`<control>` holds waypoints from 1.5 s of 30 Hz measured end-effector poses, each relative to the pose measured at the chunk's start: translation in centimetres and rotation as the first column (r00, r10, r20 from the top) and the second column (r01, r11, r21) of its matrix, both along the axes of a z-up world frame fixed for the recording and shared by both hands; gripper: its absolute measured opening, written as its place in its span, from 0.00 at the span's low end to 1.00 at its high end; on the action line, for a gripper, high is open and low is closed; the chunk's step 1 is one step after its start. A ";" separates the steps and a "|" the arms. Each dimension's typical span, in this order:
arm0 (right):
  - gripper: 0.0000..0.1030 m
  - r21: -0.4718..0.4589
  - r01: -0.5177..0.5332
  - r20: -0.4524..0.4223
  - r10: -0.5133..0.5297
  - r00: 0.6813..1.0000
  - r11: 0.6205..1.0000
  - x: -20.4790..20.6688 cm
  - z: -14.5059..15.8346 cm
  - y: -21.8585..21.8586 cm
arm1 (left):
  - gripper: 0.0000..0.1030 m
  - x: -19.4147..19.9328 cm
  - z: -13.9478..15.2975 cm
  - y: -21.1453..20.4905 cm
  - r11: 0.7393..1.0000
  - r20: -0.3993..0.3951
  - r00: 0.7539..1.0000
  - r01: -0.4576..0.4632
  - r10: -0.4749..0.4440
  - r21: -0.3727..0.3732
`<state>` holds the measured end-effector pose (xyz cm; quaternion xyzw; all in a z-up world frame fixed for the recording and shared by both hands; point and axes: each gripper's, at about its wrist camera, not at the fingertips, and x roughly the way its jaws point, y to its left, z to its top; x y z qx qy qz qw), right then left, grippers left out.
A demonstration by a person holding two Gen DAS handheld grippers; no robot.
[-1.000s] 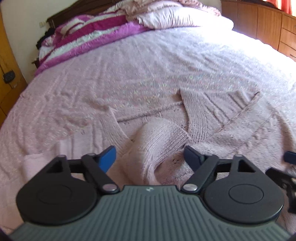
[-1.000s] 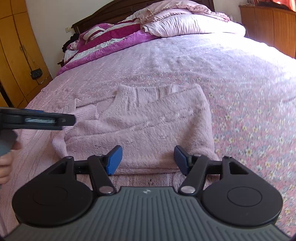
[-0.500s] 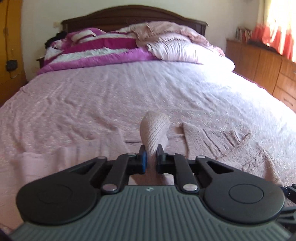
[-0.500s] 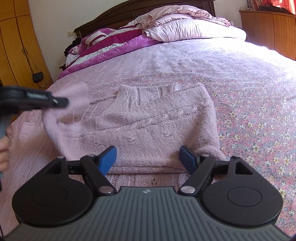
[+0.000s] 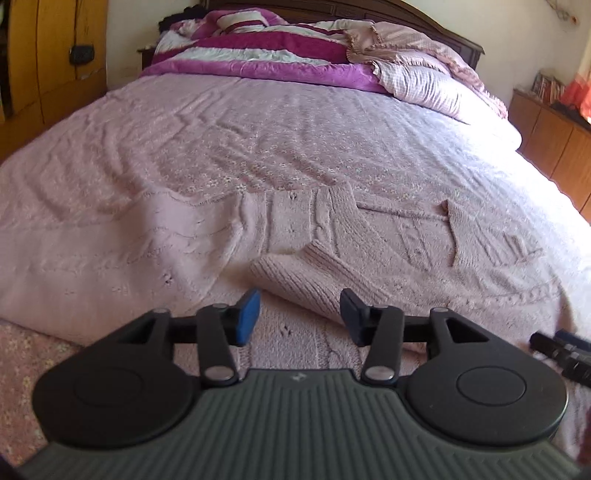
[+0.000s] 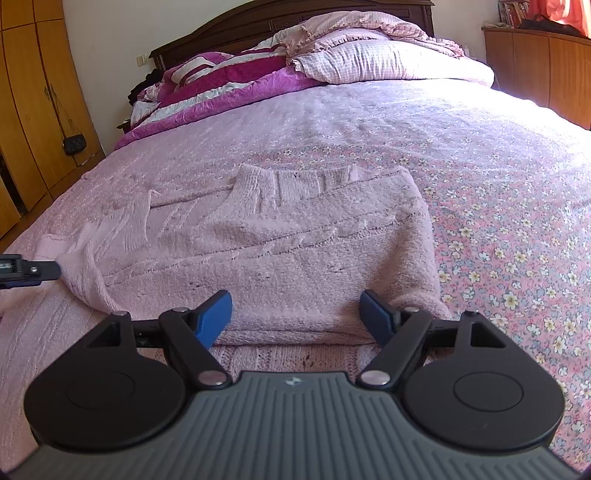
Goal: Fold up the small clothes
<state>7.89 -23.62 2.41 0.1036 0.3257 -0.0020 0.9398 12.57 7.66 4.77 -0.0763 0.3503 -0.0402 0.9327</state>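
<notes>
On the bed (image 6: pixel 517 155), pink sweater (image 6: pixel 295 251), left gripper (image 5: pixel 299 312) opening over its sleeve (image 5: pixel 310 280), right gripper (image 6: pixel 295 314) open.

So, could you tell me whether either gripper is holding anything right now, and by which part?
Nothing is held. The left gripper is opening, its pads clear of the sweater's sleeve cuff lying between them; the right gripper is open over the sweater.

A wide bed (image 6: pixel 369 122) fills the room: dark headboard (image 6: pixel 258 22) behind, wooden wardrobe (image 6: pixel 33 110) left, sunlit cabinets (image 6: pixel 535 66) right.
</notes>
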 end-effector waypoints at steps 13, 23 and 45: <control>0.80 0.012 0.003 0.005 -0.003 1.000 1.000 0.0 -0.1 -0.2 | 0.48 8.1 0.4 -2.9 0.994 -0.211 0.975 -0.081 0.066 -0.067; 0.80 0.034 -0.003 0.013 0.003 1.000 0.999 -0.2 -0.3 -0.8 | 0.06 5.2 0.2 -1.5 0.988 -0.165 0.983 -0.103 0.083 -0.117; 0.81 0.151 0.029 -0.007 -0.029 1.000 0.988 0.3 2.5 -3.8 | 0.46 0.7 -0.6 3.6 0.996 -0.090 0.995 -0.043 0.036 -0.078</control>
